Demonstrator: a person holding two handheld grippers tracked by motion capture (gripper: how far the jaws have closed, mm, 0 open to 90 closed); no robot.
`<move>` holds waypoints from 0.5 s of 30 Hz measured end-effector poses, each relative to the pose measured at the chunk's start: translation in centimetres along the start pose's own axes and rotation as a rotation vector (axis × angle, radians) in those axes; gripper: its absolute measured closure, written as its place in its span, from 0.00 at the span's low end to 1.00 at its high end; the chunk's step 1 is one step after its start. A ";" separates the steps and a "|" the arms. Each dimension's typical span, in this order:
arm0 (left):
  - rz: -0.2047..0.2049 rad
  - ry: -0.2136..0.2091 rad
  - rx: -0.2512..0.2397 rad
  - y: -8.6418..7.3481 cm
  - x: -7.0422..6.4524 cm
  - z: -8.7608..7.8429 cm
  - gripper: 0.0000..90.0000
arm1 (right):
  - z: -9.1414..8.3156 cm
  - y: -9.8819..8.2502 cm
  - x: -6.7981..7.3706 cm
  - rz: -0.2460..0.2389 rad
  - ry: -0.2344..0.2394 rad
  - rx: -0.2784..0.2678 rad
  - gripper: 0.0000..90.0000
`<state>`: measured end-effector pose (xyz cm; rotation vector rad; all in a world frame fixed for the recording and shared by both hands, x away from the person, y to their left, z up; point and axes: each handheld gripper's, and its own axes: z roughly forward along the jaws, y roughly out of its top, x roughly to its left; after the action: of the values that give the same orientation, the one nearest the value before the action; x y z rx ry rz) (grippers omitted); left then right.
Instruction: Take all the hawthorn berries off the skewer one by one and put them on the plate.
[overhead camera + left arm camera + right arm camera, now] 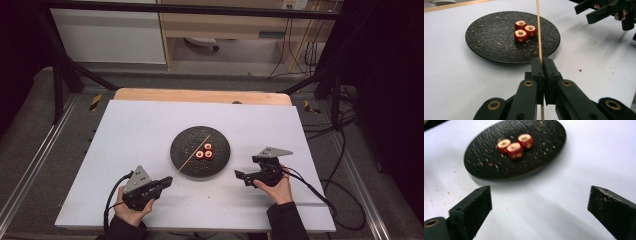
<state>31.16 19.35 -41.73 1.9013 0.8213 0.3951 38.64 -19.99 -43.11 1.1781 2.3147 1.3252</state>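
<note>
Wooden skewer [539,30] end cut off.

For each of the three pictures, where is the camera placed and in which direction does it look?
High view: above the table's near side, looking forward and down; both forearms enter below.
Left gripper view: on the left claw, along jaws shut on the skewer.
Right gripper view: on the right claw, between open jaws.
All share the black plate with three red pieces.

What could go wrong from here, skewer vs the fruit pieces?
1. The left claw pinches the thin skewer near one end; the long free length could bend or slip sideways when pushed.
2. The three red pieces sit loose and touching on the dark plate; they may slide unless the open right claw steadies them.
</note>
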 end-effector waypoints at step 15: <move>-0.023 0.015 0.040 1.8 0.9 1.2 0.98 | -2.7 -4.0 -2.6 0.024 -0.029 0.024 0.01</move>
<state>33.19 18.70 -40.73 1.9258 0.8659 0.3820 36.77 -24.60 -45.27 1.2279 2.3100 1.2826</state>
